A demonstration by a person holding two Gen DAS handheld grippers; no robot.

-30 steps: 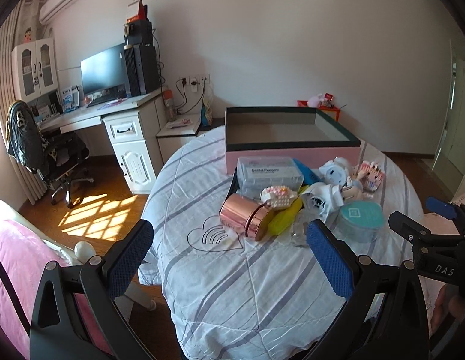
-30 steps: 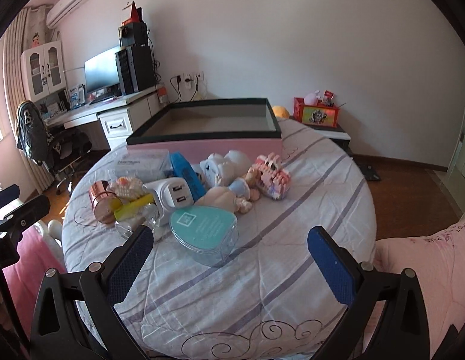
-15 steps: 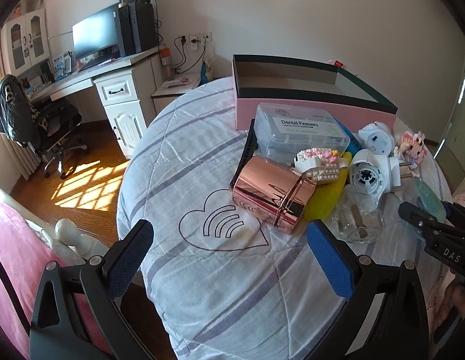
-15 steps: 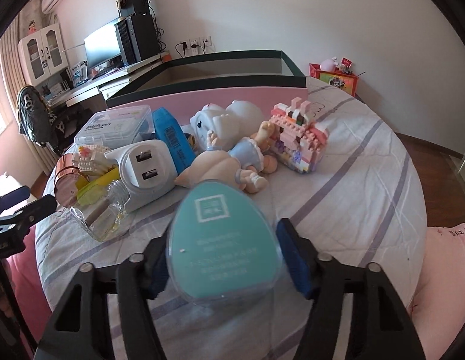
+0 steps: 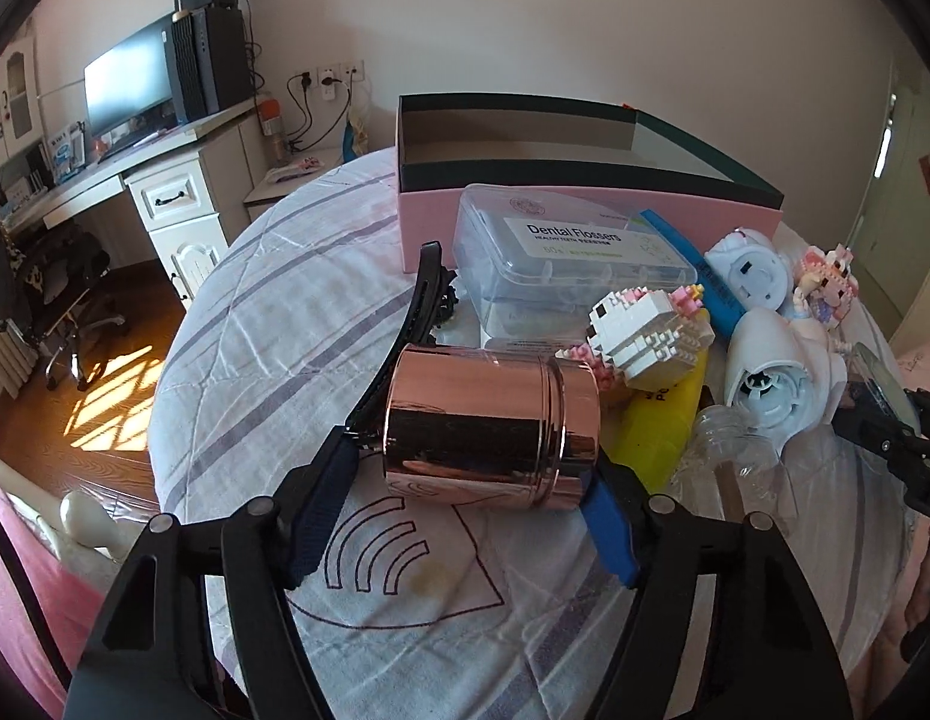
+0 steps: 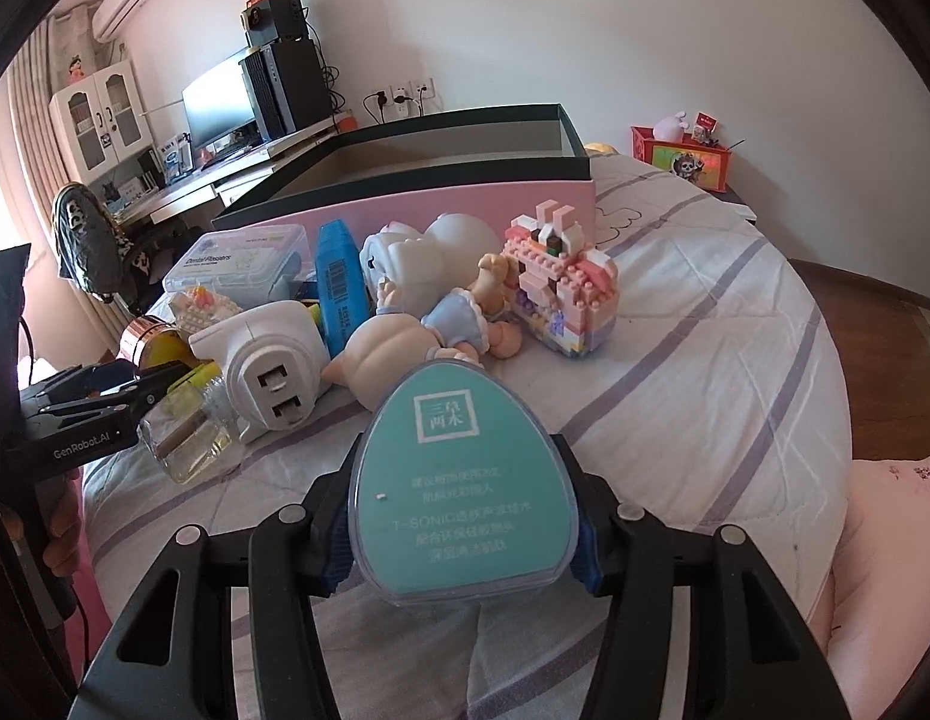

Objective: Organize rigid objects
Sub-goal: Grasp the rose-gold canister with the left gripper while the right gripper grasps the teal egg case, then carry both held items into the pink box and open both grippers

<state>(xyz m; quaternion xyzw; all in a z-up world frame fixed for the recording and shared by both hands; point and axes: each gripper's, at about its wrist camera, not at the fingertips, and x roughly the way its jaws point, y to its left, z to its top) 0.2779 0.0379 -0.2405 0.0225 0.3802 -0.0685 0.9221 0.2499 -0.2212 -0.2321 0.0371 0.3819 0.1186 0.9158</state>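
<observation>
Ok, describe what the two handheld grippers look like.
Both are black plastic frames with silver pivot bolts. The left gripper and the right gripper each carry two blue fingertip pads. Seen from the right wrist view, the left one's body bears white "GenRobot.AI" lettering.

Clear plastic box: "Dental Flossers". Teal egg-shaped case: "T-SONIC" (other lines Chinese). Left gripper body: "GenRobot.AI".

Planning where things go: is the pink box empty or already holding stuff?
Cannot tell fully: the pink box is open-topped, and its visible inner walls look bare, but the near wall hides its floor.
</observation>
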